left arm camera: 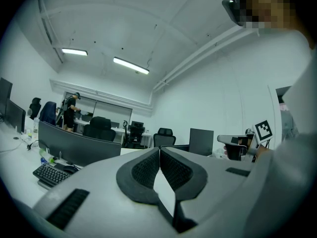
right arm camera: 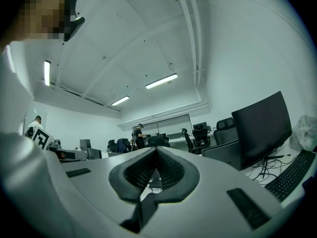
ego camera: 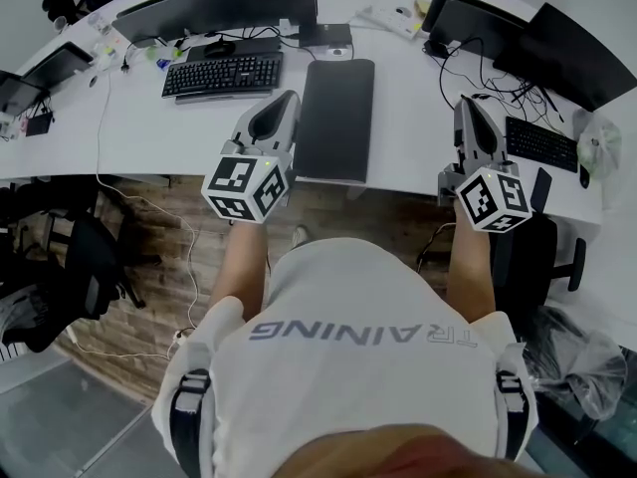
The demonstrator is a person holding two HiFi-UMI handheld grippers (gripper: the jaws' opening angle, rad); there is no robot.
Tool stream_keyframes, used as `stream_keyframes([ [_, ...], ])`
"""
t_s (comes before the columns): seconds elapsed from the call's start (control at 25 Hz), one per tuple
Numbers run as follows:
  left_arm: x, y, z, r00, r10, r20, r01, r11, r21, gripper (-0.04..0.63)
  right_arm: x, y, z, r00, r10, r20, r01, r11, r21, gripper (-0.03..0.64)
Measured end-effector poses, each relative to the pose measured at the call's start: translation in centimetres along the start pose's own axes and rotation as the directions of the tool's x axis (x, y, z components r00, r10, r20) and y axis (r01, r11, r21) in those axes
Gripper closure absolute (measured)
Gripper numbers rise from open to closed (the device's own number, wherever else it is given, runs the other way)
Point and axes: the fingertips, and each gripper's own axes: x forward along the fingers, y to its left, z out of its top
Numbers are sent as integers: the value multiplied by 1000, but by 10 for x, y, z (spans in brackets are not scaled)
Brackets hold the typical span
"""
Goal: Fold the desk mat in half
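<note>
In the head view the dark grey desk mat (ego camera: 335, 119) lies flat on the white desk (ego camera: 418, 118) as a narrow upright rectangle, its near end at the desk's front edge. My left gripper (ego camera: 290, 98) hovers just left of the mat, held up over the desk edge, jaws shut and empty. My right gripper (ego camera: 468, 105) is well to the right of the mat, also shut with nothing in it. The left gripper view shows its pads (left arm camera: 148, 170) pressed together against the room beyond; the right gripper view shows its fingers (right arm camera: 171, 170) closed the same way. The mat is not seen in either gripper view.
A black keyboard (ego camera: 223, 74) and a wide monitor (ego camera: 219, 6) stand left of the mat. A second keyboard (ego camera: 542, 142), cables and a dark monitor (ego camera: 582, 53) sit at the right. An office chair (ego camera: 85, 267) stands below the desk at the left.
</note>
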Motion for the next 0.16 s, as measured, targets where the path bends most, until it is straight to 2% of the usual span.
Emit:
stream_keyframes([
  [0.16,2,-3,0,1000,-5,-7,5,1000,-4,563,-1,-1,-3,1000,3,-11,-3,1000,-1,594],
])
